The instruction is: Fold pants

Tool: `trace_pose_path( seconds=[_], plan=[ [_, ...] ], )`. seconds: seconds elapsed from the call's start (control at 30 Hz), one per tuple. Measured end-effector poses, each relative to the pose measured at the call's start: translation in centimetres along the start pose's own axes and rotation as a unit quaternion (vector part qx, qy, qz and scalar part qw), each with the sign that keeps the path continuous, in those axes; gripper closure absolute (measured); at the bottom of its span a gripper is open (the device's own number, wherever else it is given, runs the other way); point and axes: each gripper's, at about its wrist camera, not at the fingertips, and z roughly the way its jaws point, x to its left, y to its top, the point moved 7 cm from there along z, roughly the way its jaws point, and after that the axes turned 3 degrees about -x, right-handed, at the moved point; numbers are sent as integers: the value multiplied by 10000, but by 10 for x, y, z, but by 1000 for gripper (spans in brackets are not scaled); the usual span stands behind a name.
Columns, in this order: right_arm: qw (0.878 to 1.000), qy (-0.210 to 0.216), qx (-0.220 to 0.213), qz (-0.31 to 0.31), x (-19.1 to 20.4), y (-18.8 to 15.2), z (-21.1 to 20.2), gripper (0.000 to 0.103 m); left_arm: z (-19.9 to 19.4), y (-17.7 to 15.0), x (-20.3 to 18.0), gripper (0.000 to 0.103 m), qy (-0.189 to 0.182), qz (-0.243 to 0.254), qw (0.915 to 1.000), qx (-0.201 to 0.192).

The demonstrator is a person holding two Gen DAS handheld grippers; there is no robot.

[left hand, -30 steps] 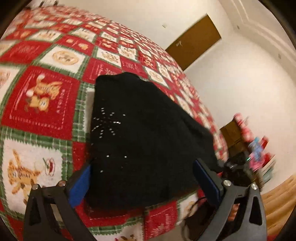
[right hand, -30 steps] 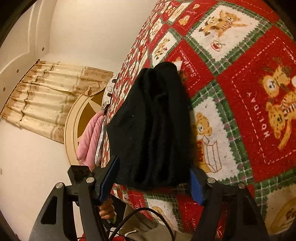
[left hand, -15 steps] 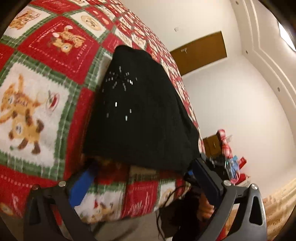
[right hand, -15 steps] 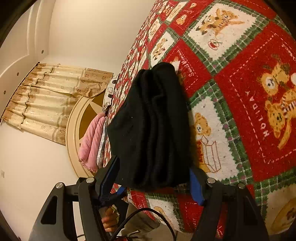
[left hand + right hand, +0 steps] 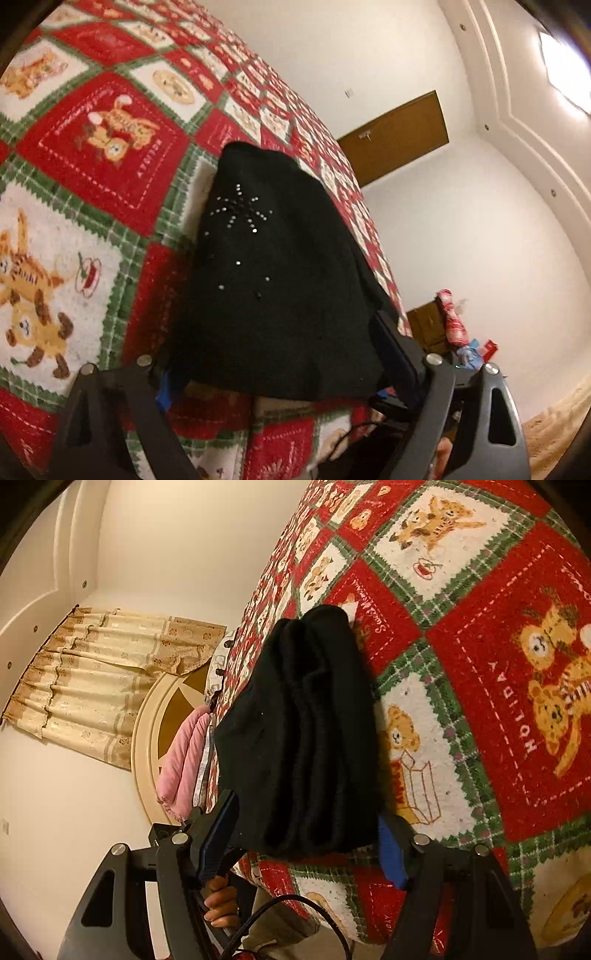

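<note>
The folded black pants (image 5: 273,280) lie near the bed (image 5: 110,166) edge; the left gripper (image 5: 280,373) is closing around them, the right gripper (image 5: 306,842) straddles them half-wide; press both sides evenly

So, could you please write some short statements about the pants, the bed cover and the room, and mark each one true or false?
1. The pants are black. True.
2. The pants hang from a hook on the door. False: they lie folded on the bed cover.
3. Small shiny studs decorate the pants. True.
4. The bed cover is plain blue. False: it has red, white and green squares with bears.
5. A brown door is shut. True.
</note>
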Motion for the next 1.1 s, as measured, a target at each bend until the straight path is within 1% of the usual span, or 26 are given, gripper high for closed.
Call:
trace_pose_path(
  seconds=[0.07,0.1,0.13,0.17,0.2,0.23,0.27,0.3,0.37,0.43,0.47,0.53,0.57,0.6,0.63,0.77,0.83,0.87,0.9,0.97,1.0,1.03,1.07,1.1],
  plan=[
    [10000,-17,-12,-29,0,0,0,32,2,5,-6,7,40,115,9999,-98],
    [10000,-30,-15,-52,0,0,0,32,1,11,-5,9,79,90,9997,-231],
    [9999,-52,-18,-90,0,1,0,32,-3,16,-2,13,104,-9,9993,-365],
    [9999,-86,-23,-132,2,-1,0,33,-11,23,4,27,139,-176,9982,-554],
    [9997,-134,-28,-190,2,-1,0,37,-18,31,9,46,154,-318,9965,-756],
    [9992,-271,-33,-296,2,-2,1,41,-23,37,13,56,195,-366,9952,-885],
    [9981,-443,-27,-418,2,-3,2,54,-29,42,16,73,274,-292,9945,-972],
    [9968,-602,-20,-516,1,-3,2,59,-29,41,18,82,338,-187,9949,-928],
    [9977,-522,-25,-423,-1,-2,2,59,-24,34,19,83,377,-7,9965,-752],
    [9988,-406,-22,-263,-4,0,1,58,-14,22,22,81,281,-61,9984,-482],
    [9992,-350,-23,-189,-6,0,0,58,-11,19,21,79,236,-96,9987,-434],
    [9997,-243,-32,-31,-10,2,-1,58,-10,18,15,64,115,-46,9990,-420],
    [9997,-227,-31,-12,-10,2,-1,58,-12,19,13,51,-7,-45,9993,-383],
    [9997,-227,-28,-16,-10,3,-1,58,-12,19,11,41,-104,-83,9993,-352],
    [9997,-234,-31,-23,-10,2,-1,58,-13,18,10,39,-160,-103,9993,-328],
    [9997,-230,-35,-9,-10,1,-1,58,-12,13,7,38,-78,61,9997,-241],
    [9997,-223,-33,-2,-10,1,-1,58,-11,12,3,38,20,172,9998,-136],
    [9997,-222,-34,-5,-10,2,-1,58,-10,13,3,38,87,169,9998,-78],
    [9997,-224,-35,-9,-10,1,-1,58,-14,15,6,38,198,55,9998,-71],
    [9997,-229,-32,-11,-9,1,-1,58,-34,21,11,38,322,-123,9991,-261],
    [9997,-223,-31,-3,-9,1,-1,58,-47,23,11,38,325,-73,9987,-374],
    [9998,-218,-28,3,-9,1,-1,58,-57,24,8,38,318,53,9986,-409],
    [9998,-207,-24,18,-10,1,-1,58,-63,22,5,38,241,175,9990,-342],
    [9998,-198,-22,30,-10,0,-2,58,-66,16,-2,38,63,312,9993,-172]
  ],
)
